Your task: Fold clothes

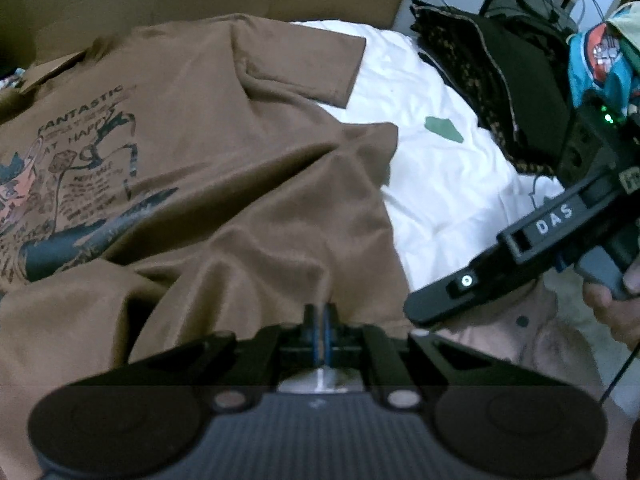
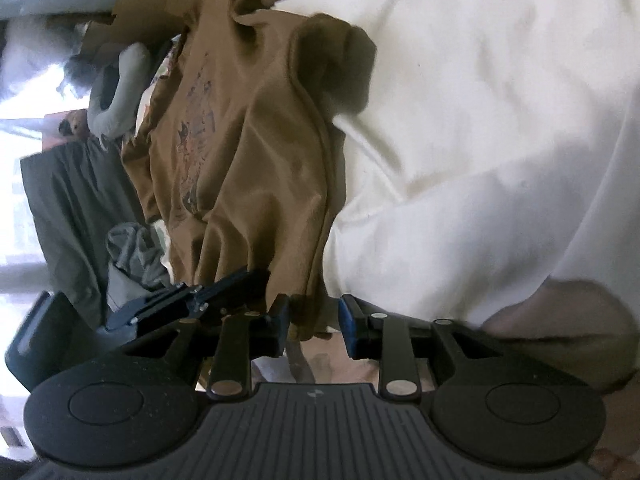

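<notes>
Brown shirt [image 1: 224, 152] lies rumpled on the white bed [image 1: 432, 152], hem at 6 o'clock. Left gripper [image 1: 320, 314] is pinched on the hem; right gripper [image 2: 312, 320] stands narrowly apart, hem fabric between, no grip evident. Risk: one-sided lift, skewed fold.

bed with rumpled white sheet [image 1: 432, 168] carries everything. brown short-sleeved t-shirt with dark printed graphic [image 1: 224, 152] lies crumpled across sheet. pile of dark folded clothes with patterned edge [image 1: 500, 92] at sheet's far right. small green patch [image 1: 443, 129] on sheet between them.
</notes>
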The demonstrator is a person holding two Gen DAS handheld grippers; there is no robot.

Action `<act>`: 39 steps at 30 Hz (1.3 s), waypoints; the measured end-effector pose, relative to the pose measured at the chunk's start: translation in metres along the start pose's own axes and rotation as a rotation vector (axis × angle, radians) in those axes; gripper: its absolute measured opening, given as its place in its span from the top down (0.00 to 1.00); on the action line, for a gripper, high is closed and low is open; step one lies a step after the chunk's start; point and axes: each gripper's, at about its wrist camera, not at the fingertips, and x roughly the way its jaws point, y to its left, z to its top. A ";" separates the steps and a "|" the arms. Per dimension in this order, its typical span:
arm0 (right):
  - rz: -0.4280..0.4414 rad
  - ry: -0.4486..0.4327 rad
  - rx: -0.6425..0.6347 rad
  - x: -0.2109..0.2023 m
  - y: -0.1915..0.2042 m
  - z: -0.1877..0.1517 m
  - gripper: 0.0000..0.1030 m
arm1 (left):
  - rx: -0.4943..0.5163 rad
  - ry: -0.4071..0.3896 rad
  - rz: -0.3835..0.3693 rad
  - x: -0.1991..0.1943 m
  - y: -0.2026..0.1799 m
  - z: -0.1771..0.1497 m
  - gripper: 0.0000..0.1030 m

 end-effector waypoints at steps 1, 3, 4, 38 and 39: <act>0.014 0.001 0.023 0.002 -0.002 0.000 0.72 | 0.000 0.001 0.001 0.000 0.000 0.000 0.97; 0.033 0.012 0.045 0.008 -0.004 0.001 0.72 | -0.002 0.003 -0.001 0.003 0.002 -0.001 0.97; 0.029 0.014 0.040 0.011 -0.003 0.002 0.72 | -0.006 0.005 -0.002 0.004 0.003 -0.001 0.97; -0.074 0.028 -0.131 -0.044 0.012 0.007 0.98 | -0.233 -0.104 0.158 -0.077 0.080 -0.024 0.84; -0.088 0.030 -0.144 -0.049 0.013 0.008 0.98 | -0.248 -0.105 0.184 -0.084 0.088 -0.027 0.84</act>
